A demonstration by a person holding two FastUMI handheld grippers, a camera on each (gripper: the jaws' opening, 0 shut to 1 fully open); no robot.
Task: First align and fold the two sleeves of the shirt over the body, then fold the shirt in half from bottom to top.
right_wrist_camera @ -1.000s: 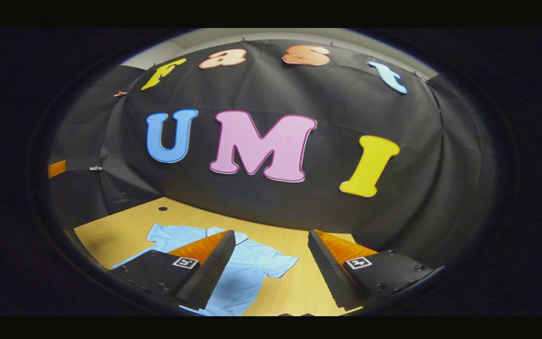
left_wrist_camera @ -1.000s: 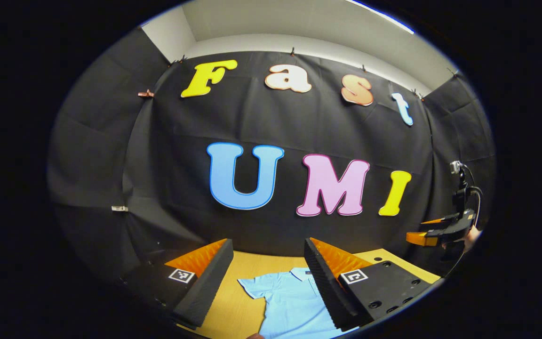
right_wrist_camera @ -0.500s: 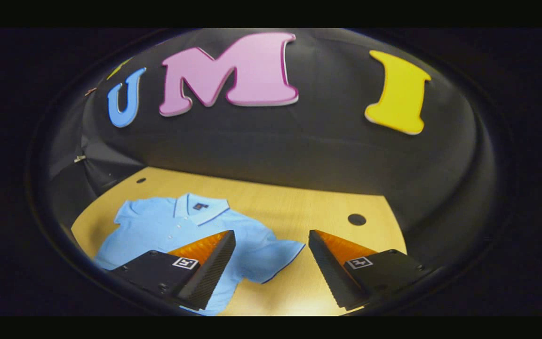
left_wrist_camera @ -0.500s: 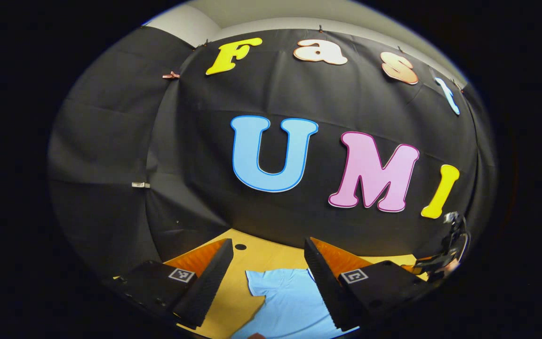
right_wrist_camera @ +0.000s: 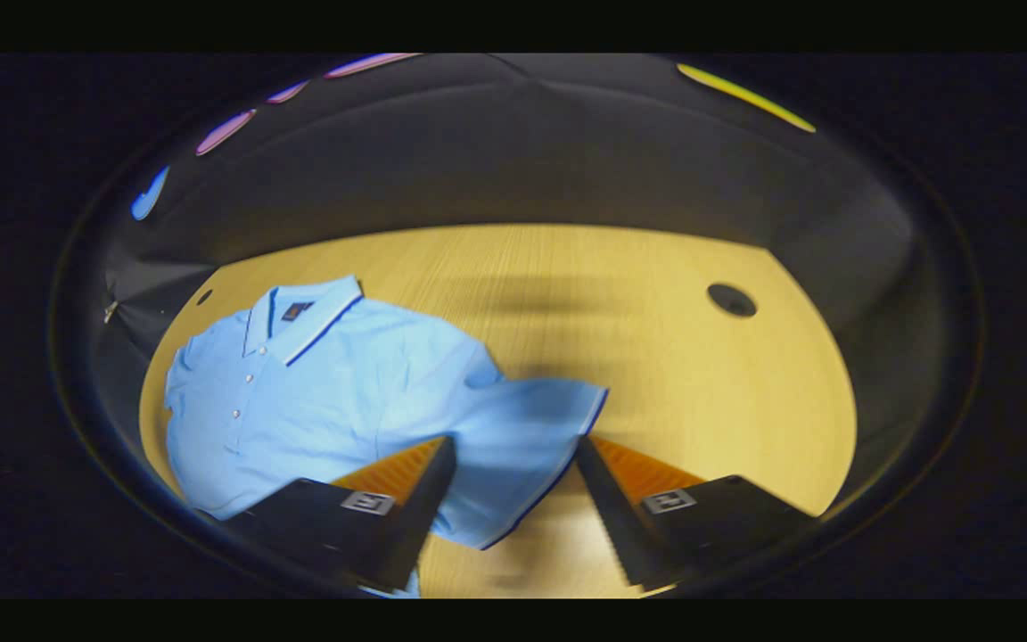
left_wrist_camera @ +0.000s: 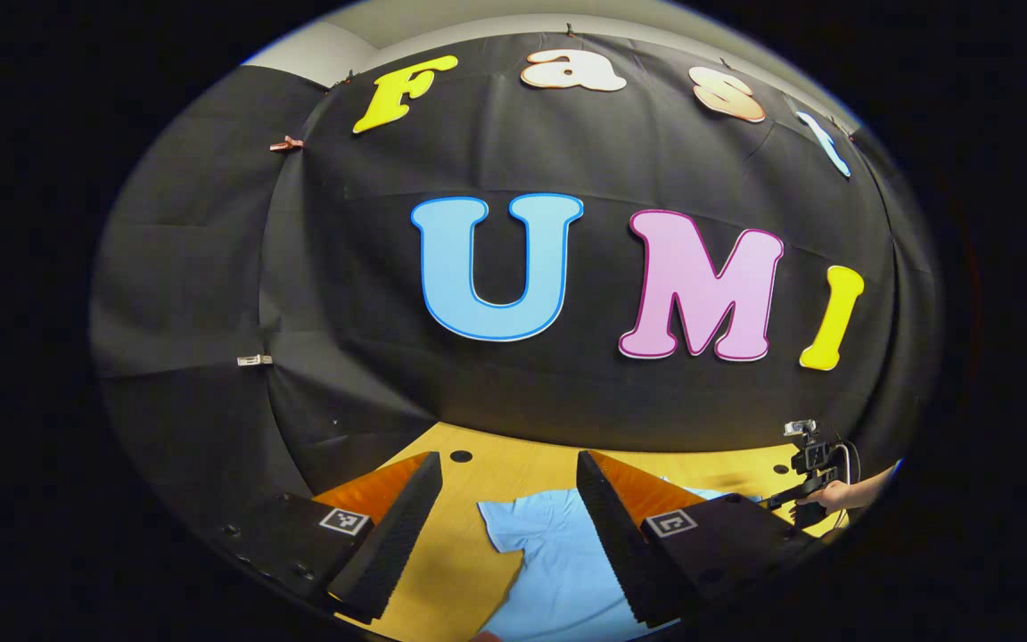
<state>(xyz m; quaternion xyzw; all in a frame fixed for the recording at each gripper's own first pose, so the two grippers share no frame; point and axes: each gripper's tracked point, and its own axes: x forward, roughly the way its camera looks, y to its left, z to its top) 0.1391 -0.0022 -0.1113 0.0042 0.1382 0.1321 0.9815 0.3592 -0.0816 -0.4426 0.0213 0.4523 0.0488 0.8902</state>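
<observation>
Black cloth backs a wooden tabletop in the left gripper view, where the left hand-held gripper hangs wide open and empty above the shirt, whose left sleeve lies flat between its fingers. The right hand-held gripper shows far right. In the right gripper view, the right hand-held gripper stands wide open, nothing gripped, the shirt's right sleeve spread between its fingers. Risk: closing too shallow could pinch only the cuff edge, or drag the thin cloth and skew the fold.
</observation>
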